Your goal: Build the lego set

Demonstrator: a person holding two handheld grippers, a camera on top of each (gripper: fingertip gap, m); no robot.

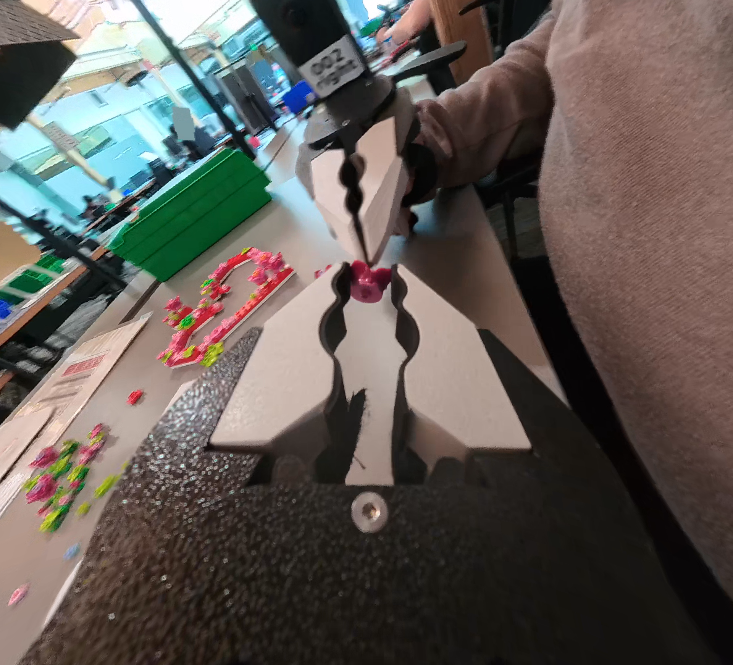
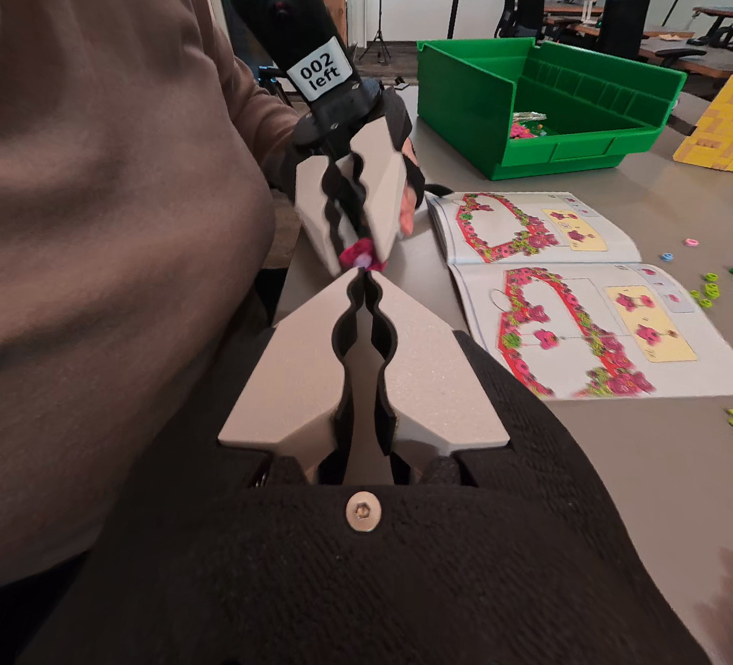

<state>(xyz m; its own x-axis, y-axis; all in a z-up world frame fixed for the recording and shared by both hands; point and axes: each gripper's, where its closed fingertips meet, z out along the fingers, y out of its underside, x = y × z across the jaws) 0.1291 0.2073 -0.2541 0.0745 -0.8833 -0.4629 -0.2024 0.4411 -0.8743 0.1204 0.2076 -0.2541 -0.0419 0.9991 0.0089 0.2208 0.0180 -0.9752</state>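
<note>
My left gripper (image 1: 369, 274) is shut on a magenta lego flower (image 1: 365, 283), which sits between its fingertips, held above the table's near edge. The right wrist view shows the same flower (image 2: 353, 249) in the left gripper's tips, with a small lavender piece (image 2: 361, 260) at its centre. My right gripper (image 2: 363, 278) is shut, with its tips right against the flower's centre. In the left wrist view the right gripper (image 1: 367, 259) comes down from above, its shut tips touching the flower's top. A partly built red frame with pink flowers (image 1: 222, 309) lies on the table to the left.
A green bin (image 2: 555, 110) stands at the back of the table (image 2: 555, 487). An open instruction booklet (image 2: 575, 289) lies to the right. Loose pink and lime pieces (image 1: 59, 475) lie scattered on the left. A person's beige sweater (image 1: 634, 249) is close beside both grippers. Only a small space, under 4 cm, lies between the two pairs of fingers.
</note>
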